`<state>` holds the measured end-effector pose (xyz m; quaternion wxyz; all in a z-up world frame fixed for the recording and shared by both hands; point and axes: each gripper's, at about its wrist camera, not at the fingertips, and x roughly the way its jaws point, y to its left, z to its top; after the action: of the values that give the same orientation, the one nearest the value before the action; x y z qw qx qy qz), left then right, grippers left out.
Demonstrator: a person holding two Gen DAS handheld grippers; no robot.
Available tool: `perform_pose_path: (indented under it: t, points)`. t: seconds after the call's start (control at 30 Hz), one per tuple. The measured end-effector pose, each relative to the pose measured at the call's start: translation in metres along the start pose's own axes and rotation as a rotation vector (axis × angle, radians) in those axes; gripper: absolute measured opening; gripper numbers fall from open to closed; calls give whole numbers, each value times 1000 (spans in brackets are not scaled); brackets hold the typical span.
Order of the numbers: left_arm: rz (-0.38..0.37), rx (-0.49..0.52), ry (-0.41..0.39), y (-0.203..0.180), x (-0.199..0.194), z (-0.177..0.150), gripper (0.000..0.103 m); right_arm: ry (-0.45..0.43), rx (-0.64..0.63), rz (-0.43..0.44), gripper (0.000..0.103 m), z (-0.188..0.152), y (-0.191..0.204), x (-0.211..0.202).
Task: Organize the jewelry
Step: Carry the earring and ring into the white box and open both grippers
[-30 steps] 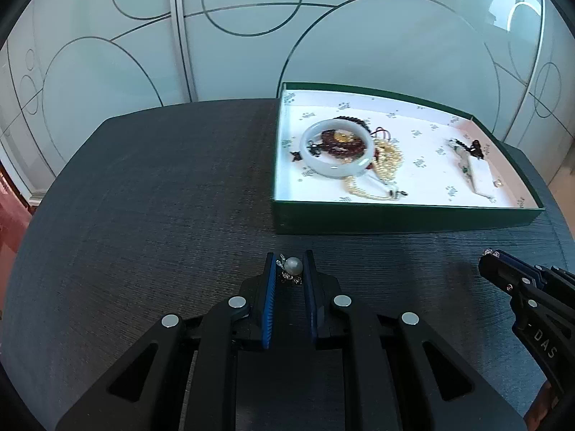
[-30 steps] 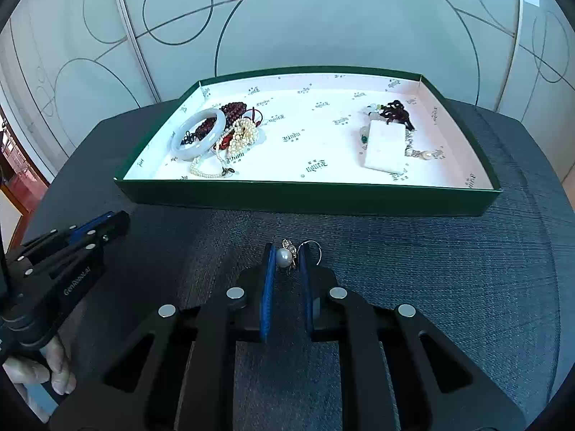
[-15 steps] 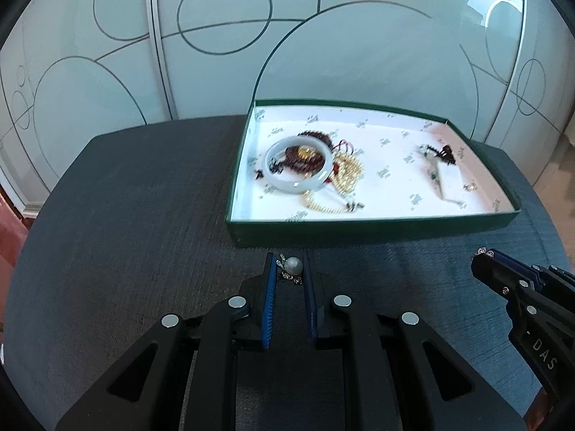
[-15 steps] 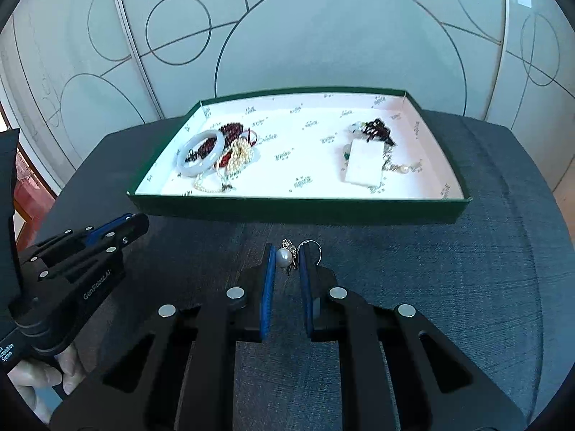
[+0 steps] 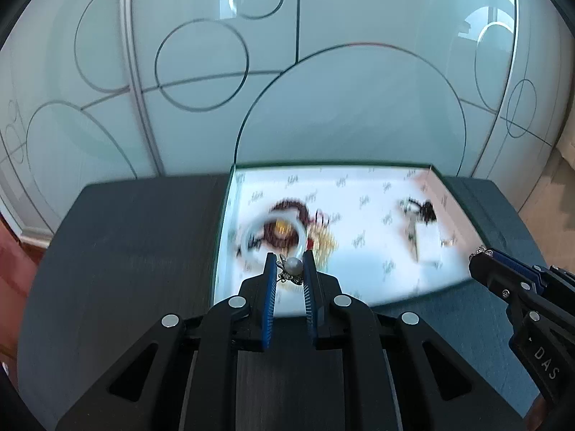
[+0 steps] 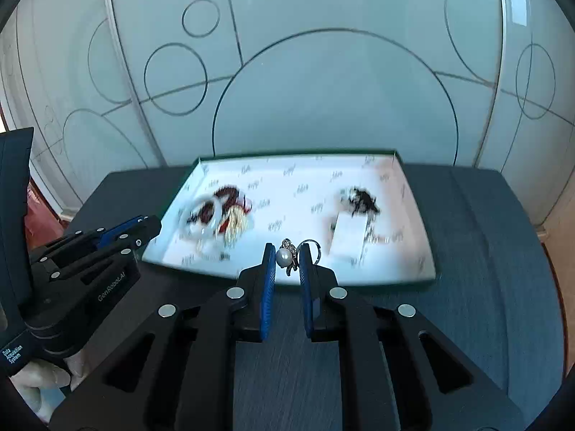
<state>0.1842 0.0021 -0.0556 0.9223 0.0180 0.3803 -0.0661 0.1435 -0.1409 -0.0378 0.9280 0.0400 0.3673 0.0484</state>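
Upright, each pearl earring [image 5: 293,265] [image 6: 284,258] stands pinched between blue fingers [image 6: 269,280].

We see a dark counter [image 5: 125,251] with a fine woven-looking grain, its far edge meeting a frosted glass wall [image 5: 359,107] just behind. Thin dark lines on that wall trace circles and arcs, one big arc [image 6: 334,72] rising above the middle, smaller circles [image 6: 176,79] to the left. Vertical seams split the wall into panels. Low at the left we catch a strip of reddish-brown floor [image 6: 43,215], and at the right edge a pale beige patch [image 5: 564,186], too blurred to identify.
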Motion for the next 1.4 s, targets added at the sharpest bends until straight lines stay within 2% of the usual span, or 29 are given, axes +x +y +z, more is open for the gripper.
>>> perform_pose_path:
  t: [0.27,0.43,0.7,0.9,1.17,1.4]
  points:
    - [7,-4,-18,-9,22,37,15,-31,16,-12,14,38,-11,19]
    - [31,-22,22,-9,52,45,15,-5,10,-29,14,46,-16,50]
    - [66,-21,89,-5,98,40,15,66,-7,-49,14,42,-20,101]
    - [86,-12,103,-4,117,37,15,101,-19,-61,14,35,-19,123]
    - [99,14,89,-8,123,34,15,128,-18,-80,14,27,-23,142]
    - [68,22,85,-18,121,34,15,130,-3,-90,14,26,-28,147]
